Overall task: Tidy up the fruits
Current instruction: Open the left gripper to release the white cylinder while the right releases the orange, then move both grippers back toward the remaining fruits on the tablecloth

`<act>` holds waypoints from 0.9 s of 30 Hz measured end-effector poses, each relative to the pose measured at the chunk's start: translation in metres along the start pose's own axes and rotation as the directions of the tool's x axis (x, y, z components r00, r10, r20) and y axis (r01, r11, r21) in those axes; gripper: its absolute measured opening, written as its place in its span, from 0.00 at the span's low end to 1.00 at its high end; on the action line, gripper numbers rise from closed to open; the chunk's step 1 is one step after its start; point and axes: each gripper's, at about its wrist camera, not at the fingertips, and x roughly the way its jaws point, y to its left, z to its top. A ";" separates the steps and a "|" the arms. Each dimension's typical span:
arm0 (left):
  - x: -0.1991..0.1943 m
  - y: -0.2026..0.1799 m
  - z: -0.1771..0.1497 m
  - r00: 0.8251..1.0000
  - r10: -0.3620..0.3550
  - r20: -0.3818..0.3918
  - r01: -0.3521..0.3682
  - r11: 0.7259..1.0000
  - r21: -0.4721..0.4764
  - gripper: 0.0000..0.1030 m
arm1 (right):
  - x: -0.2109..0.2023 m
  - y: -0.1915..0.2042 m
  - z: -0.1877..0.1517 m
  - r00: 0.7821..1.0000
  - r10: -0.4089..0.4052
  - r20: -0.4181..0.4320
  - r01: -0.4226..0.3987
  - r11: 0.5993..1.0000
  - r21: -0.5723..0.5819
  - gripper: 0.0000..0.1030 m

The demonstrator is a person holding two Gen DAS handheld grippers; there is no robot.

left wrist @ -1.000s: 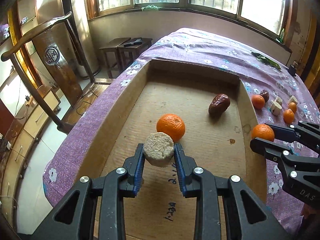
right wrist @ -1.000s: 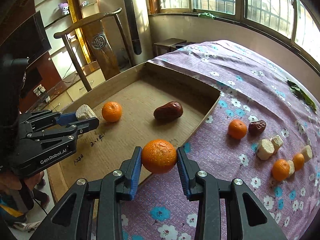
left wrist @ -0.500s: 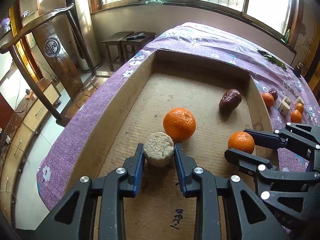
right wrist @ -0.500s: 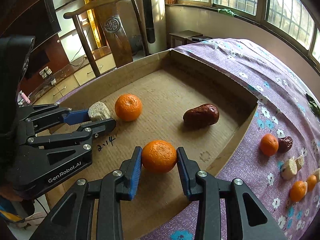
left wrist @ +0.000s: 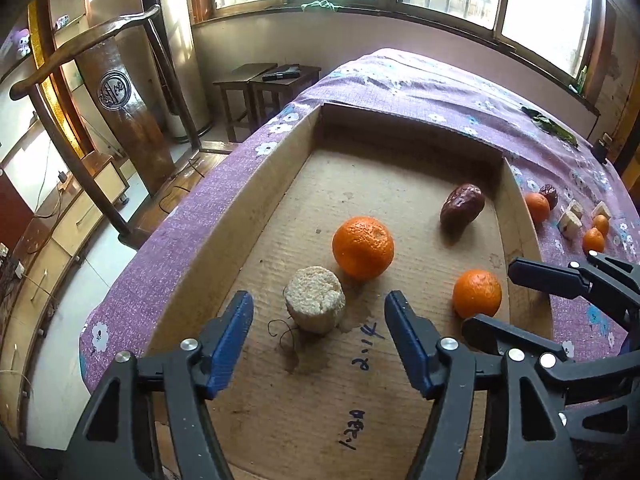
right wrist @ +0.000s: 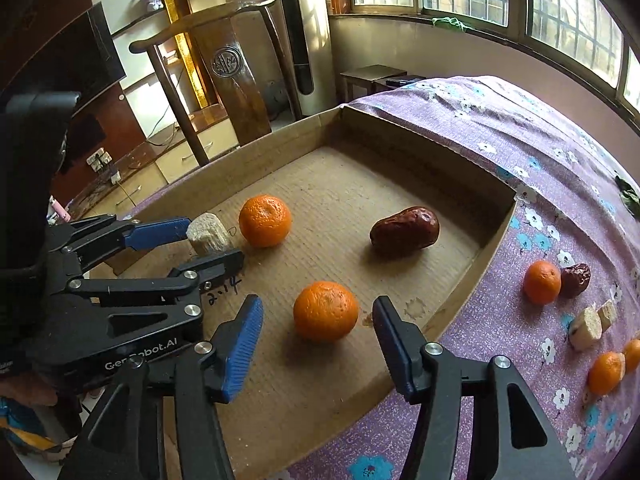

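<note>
Releasing two items onto the cardboard tray (left wrist: 256,184) floor.
Left gripper (left wrist: 318,330) jaws are opening around a pale corn-cob piece (left wrist: 315,304); right gripper (right wrist: 318,338) jaws are opening around a mandarin (right wrist: 325,311), neither touched. Second mandarin (left wrist: 363,247) sits at one o'clock of the cob. Mandarins look soft-skinned, light; best pinched across the middle.

The left gripper (left wrist: 318,320) hangs over the cardboard tray (left wrist: 256,196), its jaws opening. A pale cut chunk (left wrist: 315,305) stands on the tray floor between the blue pads (left wrist: 230,338), touching neither. Just beyond it sits a large orange (left wrist: 363,247), and farther back a brown date (left wrist: 462,209). The right gripper (left wrist: 520,300) comes in from the right, jaws opening beside a smaller orange (left wrist: 477,293) lying on the tray.
</note>
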 end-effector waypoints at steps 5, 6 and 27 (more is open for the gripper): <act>-0.012 -0.010 0.000 1.000 0.000 0.027 0.000 1.000 0.000 0.71 | -0.025 -0.012 -0.010 0.999 0.010 0.047 -0.012 0.999 0.037 0.61; -0.013 -0.014 0.000 1.000 -0.002 0.029 0.002 1.000 0.004 0.72 | -0.031 -0.014 -0.012 0.998 0.013 0.058 -0.016 0.999 0.045 0.63; -0.030 -0.145 -0.004 0.978 -0.206 0.008 0.203 0.968 0.148 0.81 | -0.112 -0.139 -0.103 0.974 -0.217 0.058 0.190 0.934 0.302 0.71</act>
